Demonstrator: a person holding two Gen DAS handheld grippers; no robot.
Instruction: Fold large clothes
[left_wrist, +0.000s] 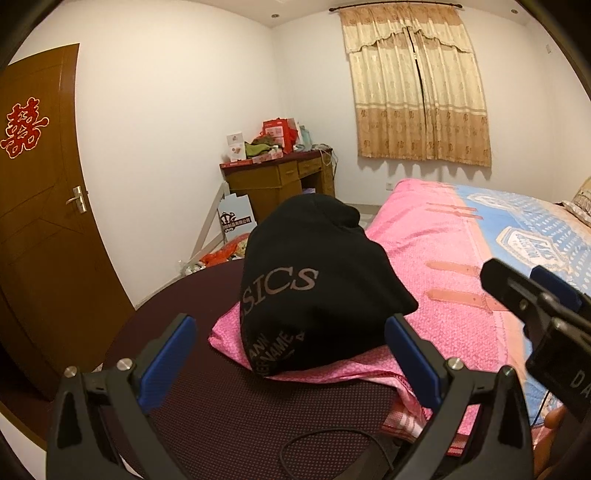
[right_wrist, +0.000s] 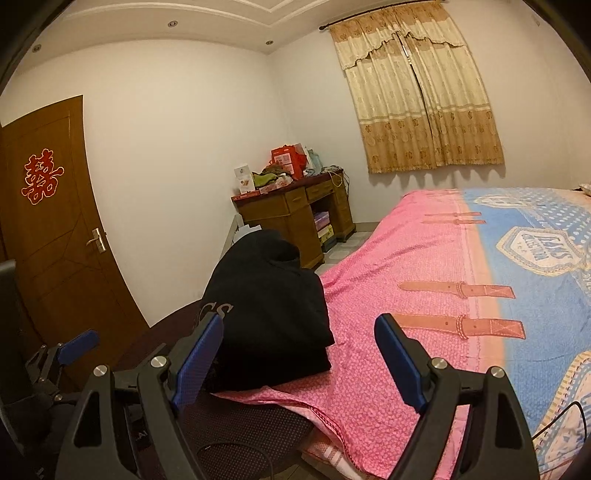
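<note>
A folded black garment (left_wrist: 314, 288) with pale lettering lies in a bundle on the corner of the pink bedsheet (left_wrist: 461, 295), just ahead of my left gripper (left_wrist: 291, 354). That gripper is open, its blue pads wide apart and short of the cloth. In the right wrist view the same black garment (right_wrist: 269, 302) sits ahead and to the left of my right gripper (right_wrist: 299, 354), which is open with nothing between its fingers. The right gripper (left_wrist: 517, 280) also shows at the right edge of the left wrist view. The left gripper (right_wrist: 74, 347) shows low on the left of the right wrist view.
The bed (right_wrist: 517, 258) with a pink and blue cover stretches off to the right. A dark maroon dotted surface (left_wrist: 229, 413) with a thin black cable lies under the grippers. A cluttered wooden desk (left_wrist: 280, 177), a brown door (left_wrist: 40, 221) and a curtained window (left_wrist: 417, 96) line the walls.
</note>
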